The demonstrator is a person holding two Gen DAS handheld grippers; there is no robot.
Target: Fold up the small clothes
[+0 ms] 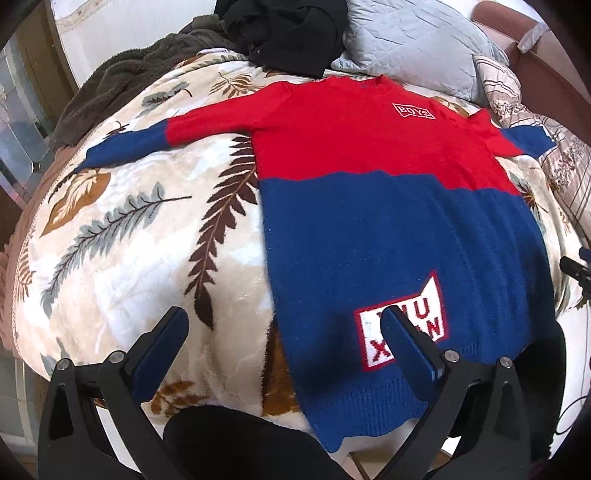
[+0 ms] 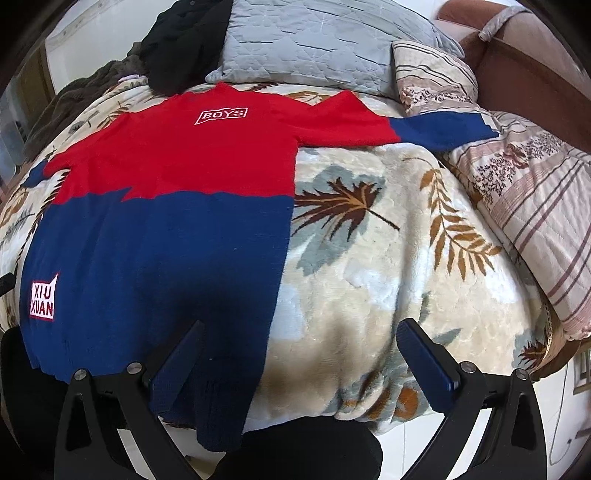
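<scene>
While both jaws stand wide apart and hold nothing, the left gripper point(image 1: 284, 321) and the right gripper point(image 2: 301, 334) hover over the hem corners of the sweater point(image 1: 369, 206). It lies flat on the leaf blanket point(image 1: 140, 229), sleeves spread. A pinch that also catches the plush blanket could drag it and wrinkle the fold.

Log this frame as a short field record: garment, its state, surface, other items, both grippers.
garment: red and blue sweater
state: flat, face up, sleeves spread, not yet folded
surface: leaf-print blanket
other items: black clothing and grey pillow beyond the collar
left gripper: open, empty, over the hem's left corner
right gripper: open, empty, over the hem's right corner
</scene>
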